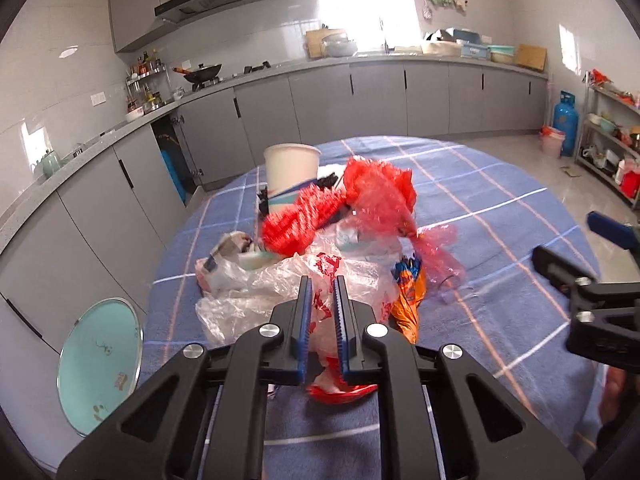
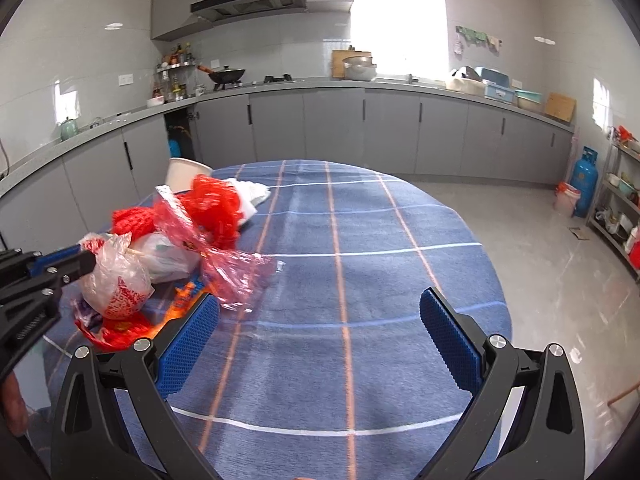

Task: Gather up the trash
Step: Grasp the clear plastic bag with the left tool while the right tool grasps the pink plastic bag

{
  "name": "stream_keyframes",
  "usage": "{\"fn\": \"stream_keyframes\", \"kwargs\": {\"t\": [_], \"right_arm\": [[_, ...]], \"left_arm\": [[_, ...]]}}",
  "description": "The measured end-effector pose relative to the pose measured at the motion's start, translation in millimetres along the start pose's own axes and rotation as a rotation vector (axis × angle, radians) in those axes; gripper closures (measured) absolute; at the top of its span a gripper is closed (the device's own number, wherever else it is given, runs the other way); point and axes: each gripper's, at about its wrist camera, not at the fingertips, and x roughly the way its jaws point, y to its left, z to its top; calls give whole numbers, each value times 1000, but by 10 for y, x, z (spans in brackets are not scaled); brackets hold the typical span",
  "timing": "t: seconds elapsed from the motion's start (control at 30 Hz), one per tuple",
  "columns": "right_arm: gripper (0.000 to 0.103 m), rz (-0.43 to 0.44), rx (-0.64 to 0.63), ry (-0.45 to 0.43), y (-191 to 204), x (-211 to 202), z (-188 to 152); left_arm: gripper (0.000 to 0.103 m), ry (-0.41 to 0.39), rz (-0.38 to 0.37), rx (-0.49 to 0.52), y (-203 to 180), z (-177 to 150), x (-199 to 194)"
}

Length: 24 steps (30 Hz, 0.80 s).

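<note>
A heap of trash lies on the blue checked tablecloth (image 1: 480, 208): a clear plastic bag with red print (image 1: 280, 280), red netting (image 1: 304, 216), a red plastic bag (image 1: 380, 192), an orange wrapper (image 1: 408, 296) and a white paper cup (image 1: 290, 176). My left gripper (image 1: 322, 292) is shut on the clear printed bag; it also shows in the right wrist view (image 2: 84, 260), holding that bag (image 2: 116, 280). My right gripper (image 2: 320, 320) is open and empty over bare cloth, right of the heap (image 2: 200, 220). It shows at the left wrist view's right edge (image 1: 580, 264).
The round table (image 2: 360, 240) stands in a kitchen with grey cabinets (image 2: 340, 128) behind. A teal glass lid (image 1: 98, 364) leans at the lower left. A blue gas cylinder (image 2: 585, 180) and a pink bin (image 2: 566, 198) stand at the right, beside metal shelves (image 1: 612, 136).
</note>
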Motion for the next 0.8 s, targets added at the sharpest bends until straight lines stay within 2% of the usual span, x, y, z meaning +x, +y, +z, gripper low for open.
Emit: {"fn": "stream_keyframes", "kwargs": {"t": [0.1, 0.23, 0.33, 0.43, 0.67, 0.77, 0.8], "right_arm": [[5, 22, -23, -8, 120, 14, 75], [5, 50, -62, -20, 306, 87, 223], [7, 73, -100, -20, 465, 174, 329], [19, 118, -131, 5, 615, 299, 437], [29, 158, -201, 67, 879, 626, 537], [49, 193, -225, 106, 943, 733, 528], [65, 206, -227, 117, 961, 753, 532]], "left_arm": [[91, -48, 17, -2, 76, 33, -212], [91, -109, 119, -7, 259, 55, -364], [91, -103, 144, -40, 455, 49, -344], [91, -96, 194, -44, 587, 26, -235], [91, -76, 204, -57, 712, -35, -109], [91, -77, 206, -58, 769, -37, -102], [91, -77, 207, -61, 790, -36, -101]]}}
